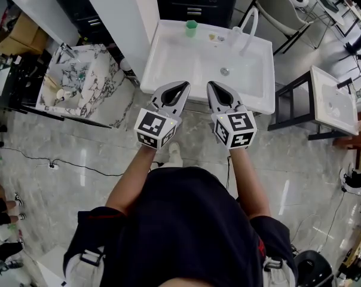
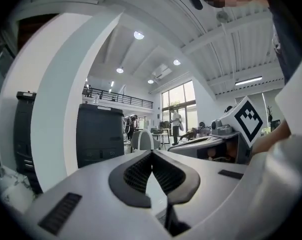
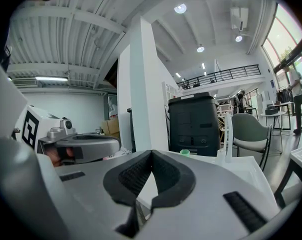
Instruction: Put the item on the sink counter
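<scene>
Left hand-held gripper [image 1: 184,85] and right hand-held gripper [image 1: 211,84], both closed and empty, at the sink [image 1: 168,58] near rim; green cup [image 1: 191,28] on its far rim.

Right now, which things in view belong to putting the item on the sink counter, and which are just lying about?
Belongs to the job:
- white sink, whose counter is the target
- green cup at its back edge, possibly the item
- left claw and right claw, both shut and empty

Just lying about:
- marble basin
- grey chair
- cardboard boxes
- second sink on a black stand
</scene>
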A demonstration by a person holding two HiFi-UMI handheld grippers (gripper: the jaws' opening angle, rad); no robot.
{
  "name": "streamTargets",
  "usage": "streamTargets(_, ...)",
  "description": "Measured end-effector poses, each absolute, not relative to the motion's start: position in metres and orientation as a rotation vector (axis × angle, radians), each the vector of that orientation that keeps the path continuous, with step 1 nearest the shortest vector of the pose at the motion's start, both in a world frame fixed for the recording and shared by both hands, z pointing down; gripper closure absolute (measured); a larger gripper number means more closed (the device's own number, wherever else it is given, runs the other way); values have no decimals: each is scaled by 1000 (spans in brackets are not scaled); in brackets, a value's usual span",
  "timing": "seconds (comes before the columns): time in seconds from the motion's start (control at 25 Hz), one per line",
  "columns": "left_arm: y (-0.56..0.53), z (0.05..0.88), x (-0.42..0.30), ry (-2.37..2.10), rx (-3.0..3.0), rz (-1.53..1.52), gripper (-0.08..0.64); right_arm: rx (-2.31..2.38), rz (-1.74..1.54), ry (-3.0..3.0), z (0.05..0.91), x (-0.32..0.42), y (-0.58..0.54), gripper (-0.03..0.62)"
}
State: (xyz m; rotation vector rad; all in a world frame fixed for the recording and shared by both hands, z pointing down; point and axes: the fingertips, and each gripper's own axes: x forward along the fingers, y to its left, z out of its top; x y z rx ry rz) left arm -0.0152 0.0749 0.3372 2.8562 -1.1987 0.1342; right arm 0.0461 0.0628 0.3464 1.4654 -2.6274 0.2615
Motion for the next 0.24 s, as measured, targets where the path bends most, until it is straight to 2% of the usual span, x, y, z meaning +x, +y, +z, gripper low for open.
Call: streamTargets(0.24, 74, 337, -16, -1198, 2850, 136, 546, 1461, 268, -2630, 347, 45, 63, 558)
